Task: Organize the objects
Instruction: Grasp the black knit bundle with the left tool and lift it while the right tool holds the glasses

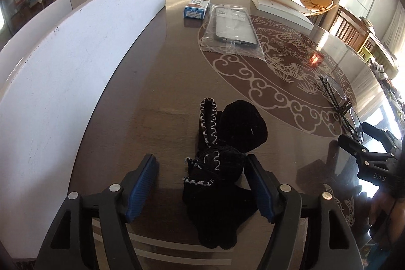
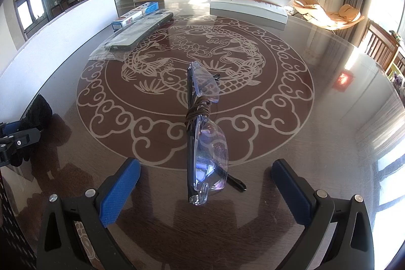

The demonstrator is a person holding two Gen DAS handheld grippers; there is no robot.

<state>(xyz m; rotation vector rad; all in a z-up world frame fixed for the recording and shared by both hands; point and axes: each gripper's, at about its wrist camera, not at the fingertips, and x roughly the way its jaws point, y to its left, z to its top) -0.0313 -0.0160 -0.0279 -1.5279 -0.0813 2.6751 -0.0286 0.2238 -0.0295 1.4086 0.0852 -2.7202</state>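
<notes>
A black knitted glove with white stitching (image 1: 222, 168) lies on the brown glass table (image 1: 162, 82). My left gripper (image 1: 201, 163) is open, its blue fingers either side of the glove's cuff end; the right finger touches it. Clear glasses with a brown cord wound round them (image 2: 202, 133) lie on the table's ornament. My right gripper (image 2: 206, 168) is open, its fingers on both sides of the near lens, apart from it. The glasses also show in the left wrist view (image 1: 339, 103), and the glove in the right wrist view (image 2: 35, 115).
A long white board (image 1: 76, 62) stands along the table's left side. A phone case in a clear bag (image 1: 233, 27), a blue-white box (image 1: 196, 8) and a flat white box (image 1: 281, 8) lie further back. Chairs stand at the right.
</notes>
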